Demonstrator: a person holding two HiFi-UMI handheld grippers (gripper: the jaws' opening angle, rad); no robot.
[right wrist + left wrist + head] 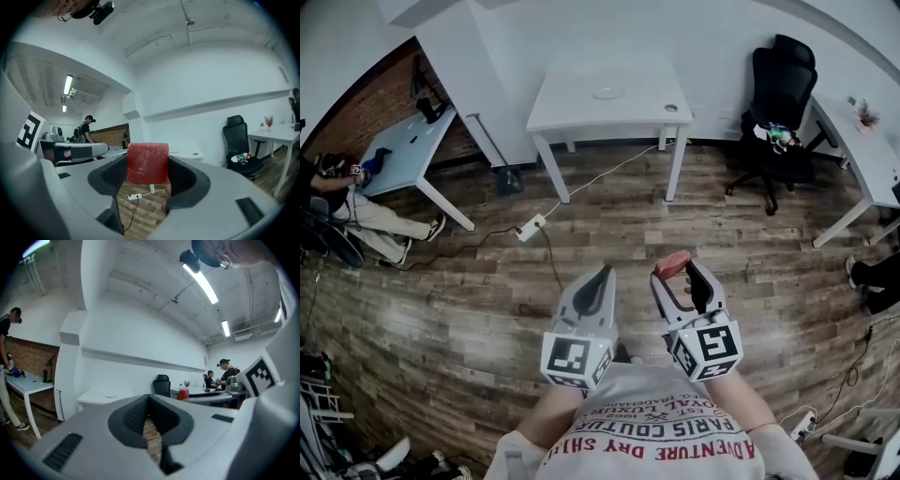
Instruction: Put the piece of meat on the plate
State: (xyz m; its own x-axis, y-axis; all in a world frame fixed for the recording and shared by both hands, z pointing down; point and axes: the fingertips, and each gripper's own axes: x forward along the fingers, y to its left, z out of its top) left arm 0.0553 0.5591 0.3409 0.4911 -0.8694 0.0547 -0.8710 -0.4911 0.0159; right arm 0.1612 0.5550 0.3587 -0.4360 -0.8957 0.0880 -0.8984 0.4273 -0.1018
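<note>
Your right gripper (148,177) has its jaws clamped on the piece of meat (147,163). The red block sits out at the tips, pressed between the two pads, and its upper part rises clear above them. So the hold is on the lower part only. A jolt or a quick swing could tip the block over or let it slide out forward, and a harder squeeze may deform it, since it looks soft.

Your left gripper (149,427), just beside the right one, has its jaws drawn together with nothing between them. Only a sliver of wood floor shows past the pads.

The plate (607,92) lies well ahead of both sets of jaws, on the white table (572,117) across the room, so a long carry remains and there is time for the grip to creep.

On the floor between your jaws and that table lie a power strip (531,228) and its cable (598,178). Catch a foot there and the meat likely drops. Coming in low, you may also knock the table edge.
</note>
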